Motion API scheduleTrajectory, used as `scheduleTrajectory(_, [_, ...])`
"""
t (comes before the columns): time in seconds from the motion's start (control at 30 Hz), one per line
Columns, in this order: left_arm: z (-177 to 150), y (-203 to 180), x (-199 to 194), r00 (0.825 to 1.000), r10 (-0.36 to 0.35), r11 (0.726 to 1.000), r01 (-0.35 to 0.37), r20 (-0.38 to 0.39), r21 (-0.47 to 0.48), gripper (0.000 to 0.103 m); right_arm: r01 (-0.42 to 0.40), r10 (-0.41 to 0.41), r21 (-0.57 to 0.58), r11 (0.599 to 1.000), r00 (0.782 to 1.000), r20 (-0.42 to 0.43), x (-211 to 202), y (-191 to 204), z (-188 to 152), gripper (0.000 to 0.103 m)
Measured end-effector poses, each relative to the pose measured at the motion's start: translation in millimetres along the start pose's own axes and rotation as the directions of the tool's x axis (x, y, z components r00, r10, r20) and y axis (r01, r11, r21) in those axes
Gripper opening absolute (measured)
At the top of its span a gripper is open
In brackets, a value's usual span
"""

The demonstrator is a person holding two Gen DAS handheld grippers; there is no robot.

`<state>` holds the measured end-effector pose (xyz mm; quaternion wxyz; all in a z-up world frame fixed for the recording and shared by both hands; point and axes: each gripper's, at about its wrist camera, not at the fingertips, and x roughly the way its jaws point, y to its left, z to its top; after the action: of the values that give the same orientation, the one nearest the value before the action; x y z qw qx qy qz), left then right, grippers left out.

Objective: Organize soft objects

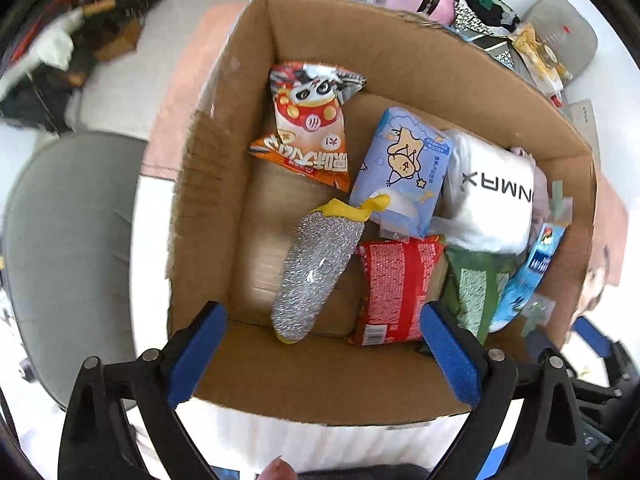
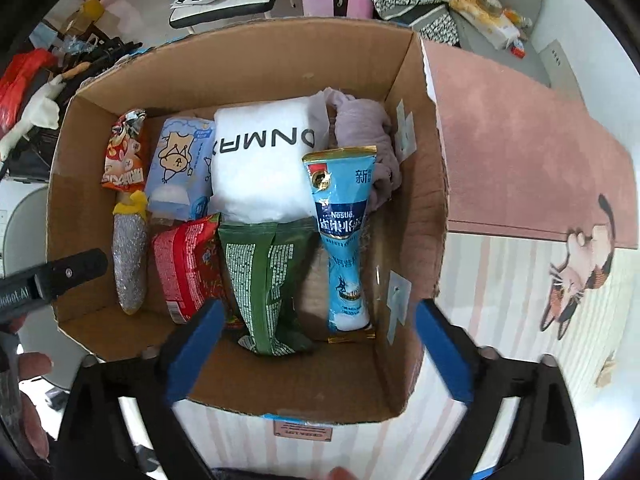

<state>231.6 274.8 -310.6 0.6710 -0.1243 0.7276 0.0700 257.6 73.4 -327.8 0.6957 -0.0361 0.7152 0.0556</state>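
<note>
Several crinkly packets (image 2: pixel 188 268) in cardboard box (image 2: pixel 260 80)

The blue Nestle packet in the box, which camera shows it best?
The right wrist view. There the blue Nestle packet lies in full view from end to end, label readable, beside the green bag. The left wrist view catches only a blurred part of it at the box's right wall, partly hidden behind other packets.

Box (image 2: pixel 256 76): matt brown corrugated cardboard, raw torn edges. Scourer (image 1: pixel 314 270): glittering silver metallic mesh, yellow cloth tip. Snack bags (image 2: pixel 272 276): glossy printed plastic film. White pack (image 2: pixel 260 164): soft, matt. Lilac cloth (image 2: pixel 368 136): crumpled. Gripper pads (image 1: pixel 454 354): matt blue, textured.
</note>
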Motion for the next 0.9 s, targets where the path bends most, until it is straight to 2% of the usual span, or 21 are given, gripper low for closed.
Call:
scheduleTrajectory(0.2, [-23.6, -11.9, -4.8, 0.997, 0.046, 0.998, -0.048, 0.055, 0.042, 0.099, 0.048, -0.048, 0.007, 0.999, 0.998, 0.044, -8.8, 3.8, -13.6, 0.103])
scheduleTrajectory(0.4, [-30.0, -20.2, -7.8, 0.991, 0.084, 0.994, -0.091, 0.105, 0.068, 0.099, 0.050, -0.052, 0.032, 0.998, 0.997, 0.055, -15.7, -2.3, -18.8, 0.103])
scheduleTrajectory(0.63, [-41.3, -27.7, -33.6, 0.983, 0.069, 0.992, -0.086, 0.168, 0.091, 0.099, 0.061, -0.064, 0.031, 0.998, 0.993, 0.095, -40.0, -2.9, -25.5, 0.103])
scheduleTrajectory(0.73, [-51.2, -32.4, -57.2, 0.974, 0.056, 0.992, -0.079, 0.219, 0.096, 0.099, 0.063, -0.067, 0.029, 0.998, 0.987, 0.144, -64.8, -3.9, -33.6, 0.103])
scheduleTrajectory(0.9, [-75.5, -36.5, -104.2, 0.946, 0.050, 0.991, -0.086, 0.321, 0.099, 0.099, 0.058, -0.061, 0.022, 0.998, 0.970, 0.236, -115.3, -6.4, -57.1, 0.103])
